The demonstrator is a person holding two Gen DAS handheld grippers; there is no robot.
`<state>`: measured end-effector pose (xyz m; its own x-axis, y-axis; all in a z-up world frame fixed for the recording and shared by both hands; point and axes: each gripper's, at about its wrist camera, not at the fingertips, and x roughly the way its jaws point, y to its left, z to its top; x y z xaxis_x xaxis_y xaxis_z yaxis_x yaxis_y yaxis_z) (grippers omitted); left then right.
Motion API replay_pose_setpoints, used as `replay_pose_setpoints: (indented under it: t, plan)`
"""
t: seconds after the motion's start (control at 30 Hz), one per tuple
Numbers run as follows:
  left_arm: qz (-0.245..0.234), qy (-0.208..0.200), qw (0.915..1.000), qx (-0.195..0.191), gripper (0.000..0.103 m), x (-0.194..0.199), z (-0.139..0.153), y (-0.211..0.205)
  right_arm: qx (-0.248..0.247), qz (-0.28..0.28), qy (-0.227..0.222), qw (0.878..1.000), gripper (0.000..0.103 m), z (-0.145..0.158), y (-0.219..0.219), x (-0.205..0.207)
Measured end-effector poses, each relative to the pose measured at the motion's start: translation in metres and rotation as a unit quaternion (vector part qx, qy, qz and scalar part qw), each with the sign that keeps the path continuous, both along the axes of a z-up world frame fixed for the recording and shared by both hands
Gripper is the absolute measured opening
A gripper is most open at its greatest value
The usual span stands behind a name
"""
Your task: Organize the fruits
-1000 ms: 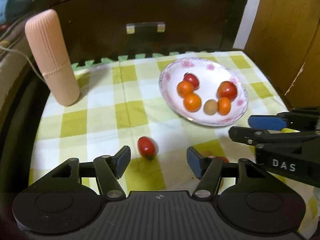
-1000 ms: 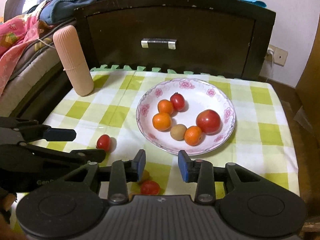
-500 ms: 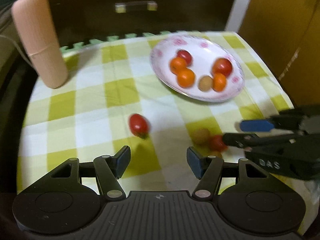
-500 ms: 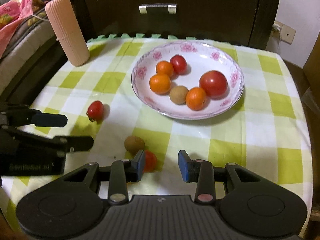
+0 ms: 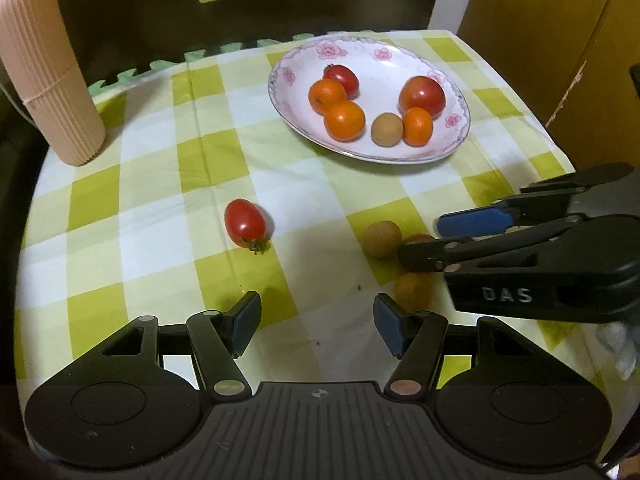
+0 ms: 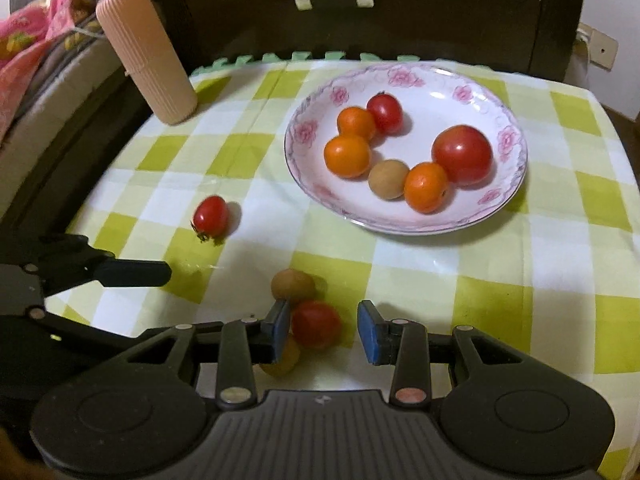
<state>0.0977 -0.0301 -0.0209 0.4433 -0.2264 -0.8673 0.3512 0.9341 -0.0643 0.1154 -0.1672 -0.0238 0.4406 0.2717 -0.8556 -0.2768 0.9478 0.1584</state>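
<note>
A white plate with pink flowers (image 5: 456, 136) (image 6: 508, 196) holds several fruits: oranges, tomatoes and a brown longan. On the checked cloth a loose cherry tomato (image 5: 245, 222) (image 6: 211, 216) lies ahead of my left gripper (image 5: 318, 326), which is open and holds nothing. My right gripper (image 6: 324, 328) (image 5: 422, 242) is open low over a cluster of three fruits. A red tomato (image 6: 316, 323) sits between its pads. A brown longan (image 6: 292, 285) (image 5: 382, 239) lies just beyond, and a small orange (image 6: 286, 358) (image 5: 414, 290) is partly hidden under the left finger.
A pink ribbed cylinder (image 5: 48, 72) (image 6: 148, 56) stands at the table's back left corner. A dark drawer cabinet (image 5: 240, 0) runs behind the table. A wooden door (image 5: 560, 40) is on the right, bedding (image 6: 24, 40) on the left. The cloth drops off at the sides.
Both grippers have drawn back toward the near edge. The cluster of three fruits has come out from under the right gripper, and the red tomato now lies between its open fingers.
</note>
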Motion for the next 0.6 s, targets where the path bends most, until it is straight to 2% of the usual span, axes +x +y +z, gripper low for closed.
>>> replay_pose_setpoints:
  t: [0.17, 0.33, 0.6]
  plan:
    - [-0.008, 0.003, 1.0, 0.0, 0.07, -0.001, -0.001, -0.003, 0.03, -0.023, 0.021, 0.999, 0.036, -0.005, -0.012, 0.007]
    - [-0.019, 0.006, 0.9998, -0.004, 0.07, -0.002, -0.001, -0.008, 0.027, -0.023, 0.016, 0.999, 0.036, 0.001, -0.02, 0.003]
    - [-0.063, 0.005, 0.9979, -0.011, 0.069, -0.009, -0.007, -0.037, 0.037, -0.044, 0.016, 0.998, 0.036, 0.005, -0.037, 0.001]
